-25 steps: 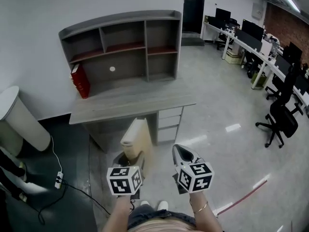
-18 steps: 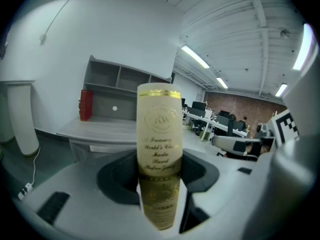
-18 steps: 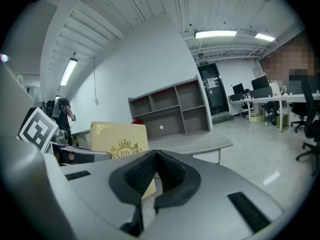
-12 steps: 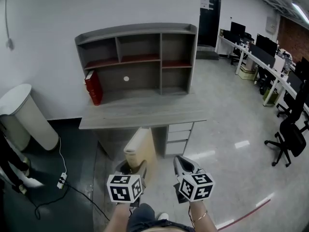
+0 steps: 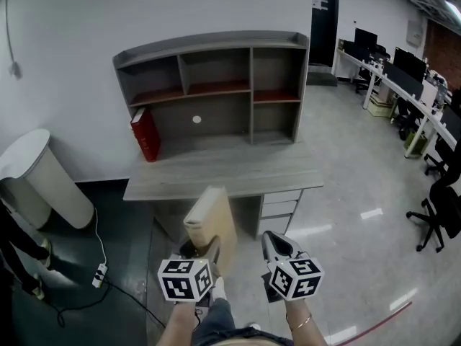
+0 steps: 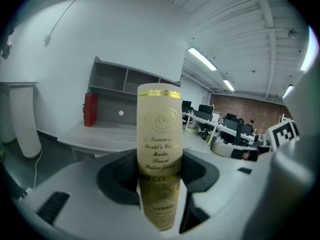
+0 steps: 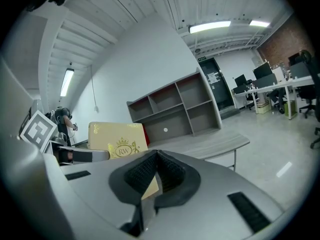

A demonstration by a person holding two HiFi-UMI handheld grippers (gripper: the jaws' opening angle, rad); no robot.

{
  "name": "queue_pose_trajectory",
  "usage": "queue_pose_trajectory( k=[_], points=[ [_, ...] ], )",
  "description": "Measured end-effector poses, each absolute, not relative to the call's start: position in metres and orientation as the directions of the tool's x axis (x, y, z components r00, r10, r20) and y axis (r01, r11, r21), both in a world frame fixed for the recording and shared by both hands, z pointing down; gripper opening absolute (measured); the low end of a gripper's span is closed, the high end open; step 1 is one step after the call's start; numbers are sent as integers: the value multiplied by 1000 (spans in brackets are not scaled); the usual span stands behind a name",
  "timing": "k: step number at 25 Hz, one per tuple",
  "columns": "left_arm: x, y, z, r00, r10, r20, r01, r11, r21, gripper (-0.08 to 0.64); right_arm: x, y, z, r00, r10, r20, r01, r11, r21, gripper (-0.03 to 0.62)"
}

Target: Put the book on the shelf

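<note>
Left gripper (image 5: 204, 249): we've got it clamped low on the book (image 5: 212, 218).
Right gripper (image 5: 274, 241): jaws together, empty.
Book: held upright, well short of the shelf (image 5: 216, 85).
Handling: we judge it stiff, glossy and hefty; the low grip may tip.

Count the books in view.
2. A cream book is clamped in the left gripper. A red book stands on the desk at the shelf's left end.

The book (image 5: 210, 220) has a smooth cream cover with shiny gold foil print. The shelf (image 5: 216, 86) and tabletop (image 5: 238, 169) look matt grey wood grain. The floor (image 5: 360, 193) is glossy.
</note>
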State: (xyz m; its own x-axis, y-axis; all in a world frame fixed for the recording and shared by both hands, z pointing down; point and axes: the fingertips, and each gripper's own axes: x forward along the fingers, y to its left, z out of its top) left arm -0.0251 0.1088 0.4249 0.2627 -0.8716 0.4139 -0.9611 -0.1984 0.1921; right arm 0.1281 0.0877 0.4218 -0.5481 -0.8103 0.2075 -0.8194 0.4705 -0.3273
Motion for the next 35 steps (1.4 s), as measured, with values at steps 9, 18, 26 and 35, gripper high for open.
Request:
queue_pose_trajectory(
  k=[9, 18, 26, 35],
  points=[
    [-65, -16, 435, 308, -860, 407, -950, -252, 186, 218, 89, -23, 431, -511, -823, 249, -846, 428, -319, 9],
    [-106, -125, 441, 367, -828, 424, -929, -307, 205, 218, 28, -131, 435, -459, -831, 313, -880, 376, -290, 9],
    [-124, -193, 450, 402, -813, 421, -916, -346, 205, 218, 1, -191, 434, -414, -844, 340, -904, 336, -265, 9],
    [-121, -257, 459, 433, -803, 409, -900, -413, 142, 218, 13, -234, 432, -355, -867, 349, -928, 282, -242, 9]
  ],
)
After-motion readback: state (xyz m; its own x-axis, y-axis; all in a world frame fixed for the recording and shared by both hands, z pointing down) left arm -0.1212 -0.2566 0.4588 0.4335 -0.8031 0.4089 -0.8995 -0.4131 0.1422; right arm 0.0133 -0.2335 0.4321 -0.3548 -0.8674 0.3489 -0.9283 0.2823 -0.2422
